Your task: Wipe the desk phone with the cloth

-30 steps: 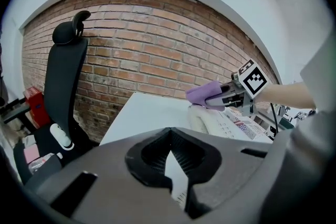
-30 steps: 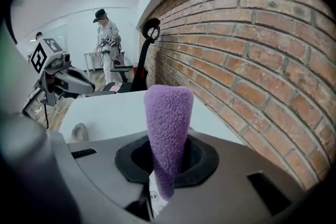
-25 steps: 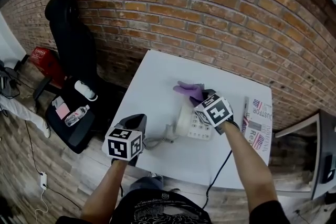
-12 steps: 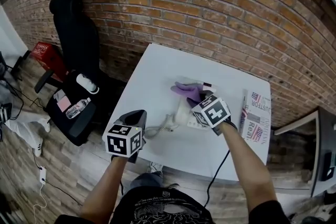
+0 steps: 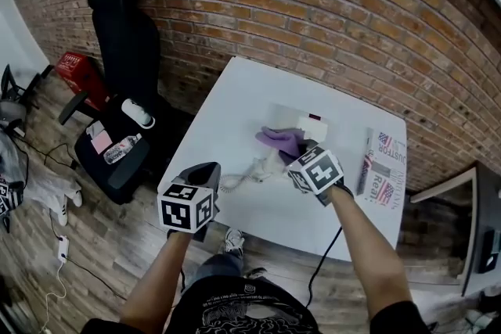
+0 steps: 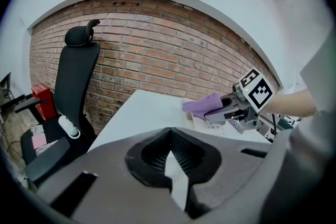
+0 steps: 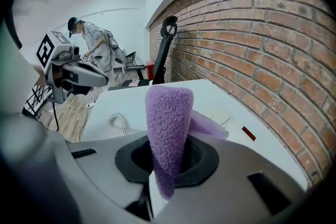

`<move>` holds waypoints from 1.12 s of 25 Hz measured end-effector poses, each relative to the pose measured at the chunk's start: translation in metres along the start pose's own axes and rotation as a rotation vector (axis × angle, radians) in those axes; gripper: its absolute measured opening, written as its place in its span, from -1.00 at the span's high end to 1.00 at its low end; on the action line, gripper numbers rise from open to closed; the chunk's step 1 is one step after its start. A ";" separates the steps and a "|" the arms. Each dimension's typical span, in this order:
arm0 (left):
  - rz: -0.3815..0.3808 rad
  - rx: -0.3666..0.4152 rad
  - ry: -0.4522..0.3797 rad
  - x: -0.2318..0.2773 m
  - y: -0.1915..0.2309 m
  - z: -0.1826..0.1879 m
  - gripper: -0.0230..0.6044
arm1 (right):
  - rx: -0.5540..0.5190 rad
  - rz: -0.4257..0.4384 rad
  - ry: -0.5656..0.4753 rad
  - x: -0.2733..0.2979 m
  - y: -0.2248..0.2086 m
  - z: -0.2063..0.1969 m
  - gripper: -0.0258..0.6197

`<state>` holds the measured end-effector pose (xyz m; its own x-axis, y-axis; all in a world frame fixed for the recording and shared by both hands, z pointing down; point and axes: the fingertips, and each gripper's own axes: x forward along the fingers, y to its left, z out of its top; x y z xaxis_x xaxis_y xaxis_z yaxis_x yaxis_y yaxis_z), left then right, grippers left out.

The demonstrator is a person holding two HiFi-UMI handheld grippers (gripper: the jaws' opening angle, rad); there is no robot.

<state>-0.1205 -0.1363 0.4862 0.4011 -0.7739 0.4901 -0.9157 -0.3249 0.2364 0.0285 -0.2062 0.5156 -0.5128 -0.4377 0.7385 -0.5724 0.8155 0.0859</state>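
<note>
Going left to right: the black high-backed office chair point(image 5: 125, 35) sits off the bench's left side, nothing to do with us. Our left gripper point(image 5: 203, 172) hovers by the near-left edge of the white bench point(image 5: 235, 105), jaws closed on nothing. It hasn't really shifted over the last second, so it's just on standby.

Next comes the pale coiled cord point(image 5: 235, 181), trailing left from the white desk phone point(image 6: 214, 124), which sits mid-bench, a bit right of centre. In the head view the phone is mostly hidden under our right gripper.

That's the bit that changed. A second ago the keypad showed on the near side of that gripper; now the gripper covers it, so we reckon it has pulled back toward us across the top of the phone. The fuzzy purple cloth point(image 5: 278, 138) came along with it and now lies over the phone's far part. Our right gripper point(image 5: 297, 151) is clamped on that cloth, a fold poking up between the jaws.

So the wiping is under way, probably one pass over the top. The handset side looks like it still needs doing.

Far right: a printed paper with a flag pattern point(image 5: 382, 168), untouched.
</note>
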 end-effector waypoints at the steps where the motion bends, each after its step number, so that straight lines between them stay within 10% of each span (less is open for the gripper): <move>1: 0.002 -0.002 0.000 -0.003 0.000 -0.002 0.91 | 0.001 0.005 0.001 0.000 0.004 -0.002 0.78; 28: 0.045 -0.036 -0.016 -0.037 -0.018 -0.027 0.91 | -0.030 0.116 0.040 -0.003 0.062 -0.042 0.78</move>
<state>-0.1177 -0.0874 0.4863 0.3589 -0.7960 0.4874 -0.9313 -0.2702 0.2445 0.0210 -0.1381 0.5465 -0.5485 -0.3251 0.7704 -0.4912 0.8709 0.0178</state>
